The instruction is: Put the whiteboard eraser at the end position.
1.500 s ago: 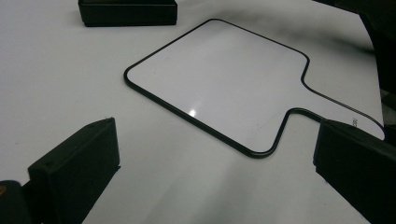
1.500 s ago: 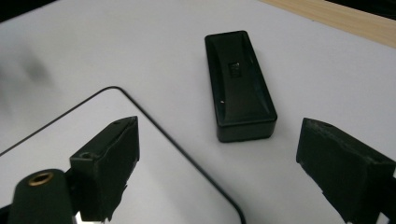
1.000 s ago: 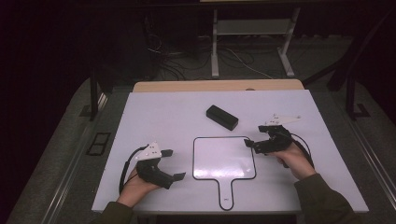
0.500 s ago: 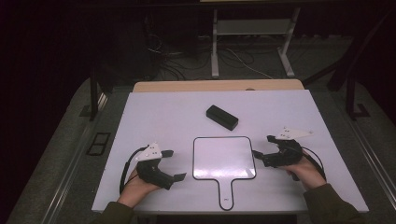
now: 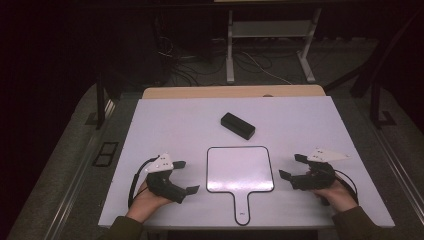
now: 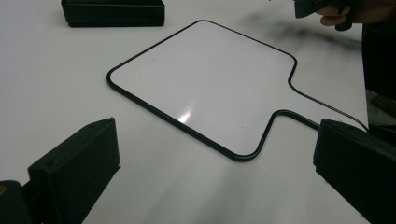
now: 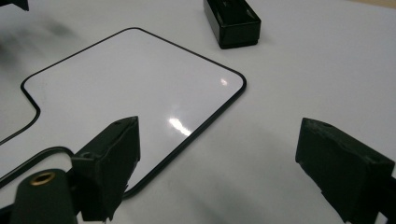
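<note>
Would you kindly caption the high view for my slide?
Two open hand-held grippers, left and right, flank a paddle-shaped whiteboard near a black box.

One paddle-shaped whiteboard [image 5: 240, 169], one black box [image 5: 238, 125]. Two grippers: left gripper [image 5: 184, 176], right gripper [image 5: 292, 166]. One white table [image 5: 310, 120].

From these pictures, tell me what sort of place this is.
Probably a lab or recording workspace, not a home: a plain white table under dim light, loose cables on the floor behind it, a metal stand at the back, and a person holding a gripper in each hand.
</note>
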`<state>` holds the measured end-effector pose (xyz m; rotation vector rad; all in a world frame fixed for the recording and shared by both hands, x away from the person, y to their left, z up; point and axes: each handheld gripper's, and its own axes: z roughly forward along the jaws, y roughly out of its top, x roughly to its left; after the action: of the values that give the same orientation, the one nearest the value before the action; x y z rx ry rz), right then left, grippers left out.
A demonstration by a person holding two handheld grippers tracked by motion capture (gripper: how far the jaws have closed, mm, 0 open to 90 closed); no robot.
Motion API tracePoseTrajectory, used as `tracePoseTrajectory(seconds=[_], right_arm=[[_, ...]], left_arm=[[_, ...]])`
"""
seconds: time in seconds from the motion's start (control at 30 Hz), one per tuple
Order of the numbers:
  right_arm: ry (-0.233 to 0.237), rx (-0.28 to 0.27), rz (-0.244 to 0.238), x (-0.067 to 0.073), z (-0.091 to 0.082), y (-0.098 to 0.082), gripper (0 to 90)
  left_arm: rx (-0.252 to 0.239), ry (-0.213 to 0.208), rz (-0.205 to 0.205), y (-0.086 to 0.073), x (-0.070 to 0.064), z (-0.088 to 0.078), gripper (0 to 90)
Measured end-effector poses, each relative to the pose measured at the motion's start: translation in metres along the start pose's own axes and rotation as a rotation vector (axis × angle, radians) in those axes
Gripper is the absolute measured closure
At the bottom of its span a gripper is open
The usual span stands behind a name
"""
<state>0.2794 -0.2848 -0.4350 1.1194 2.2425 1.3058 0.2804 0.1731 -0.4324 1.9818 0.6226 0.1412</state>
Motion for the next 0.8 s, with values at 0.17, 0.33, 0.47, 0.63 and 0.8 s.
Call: tracePoseTrajectory(seconds=[0.17, 0.33, 0.47, 0.63, 0.8], right_arm=[[0.015, 0.003, 0.005, 0.002, -0.006, -0.01, 12.6], [0.005, 0.011, 0.002, 0.004, -0.013, -0.019, 12.6], [-0.014, 0.017, -0.001, 0.004, -0.016, -0.024, 12.6], [-0.021, 0.032, -0.016, 0.005, -0.018, -0.028, 12.6], [-0.023, 0.043, -0.03, 0.006, -0.014, -0.027, 12.6]], left_arm=[[-0.001, 0.0, -0.002, 0.0, 0.0, 0.0, 0.0], [0.001, 0.0, -0.009, -0.001, 0.0, 0.0, 0.0], [-0.001, -0.001, -0.013, -0.002, 0.001, -0.001, 0.0], [-0.003, -0.002, -0.016, -0.002, 0.001, 0.001, 0.0], [0.003, 0.002, -0.016, -0.002, 0.001, 0.002, 0.0]])
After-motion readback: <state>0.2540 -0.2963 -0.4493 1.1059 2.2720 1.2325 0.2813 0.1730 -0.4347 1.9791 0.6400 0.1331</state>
